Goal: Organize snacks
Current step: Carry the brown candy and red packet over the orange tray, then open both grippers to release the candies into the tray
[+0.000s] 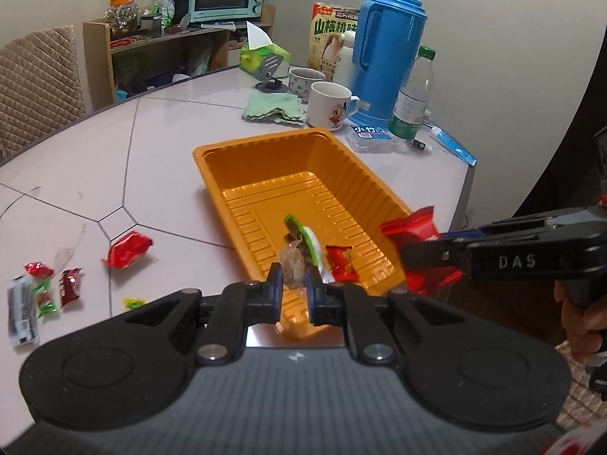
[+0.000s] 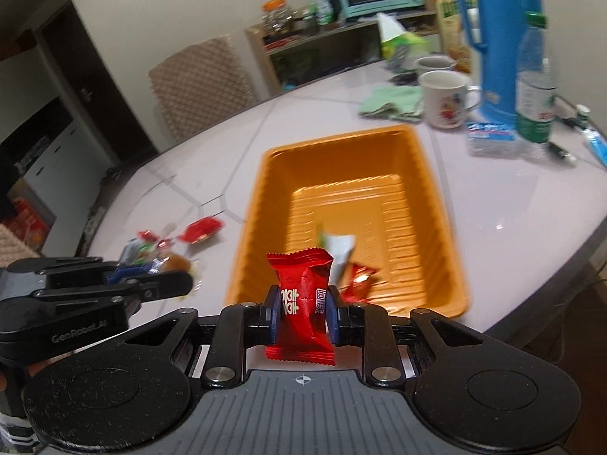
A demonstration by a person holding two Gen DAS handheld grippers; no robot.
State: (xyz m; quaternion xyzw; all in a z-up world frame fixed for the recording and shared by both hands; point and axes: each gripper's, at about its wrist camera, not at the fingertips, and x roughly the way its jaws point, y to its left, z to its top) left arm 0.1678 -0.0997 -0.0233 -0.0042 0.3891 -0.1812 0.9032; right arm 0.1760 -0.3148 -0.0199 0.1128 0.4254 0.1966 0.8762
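While the orange tray sits on the pale table holding a green-and-white packet and a small red sweet, the left gripper pinches a clear-wrapped candy over the tray's near rim. The right gripper clamps a red snack packet at the tray's near edge. More snacks lie scattered left of the tray; a blue thermos and white mug stand behind it.

One orange tray, two mugs, one blue thermos, one water bottle.
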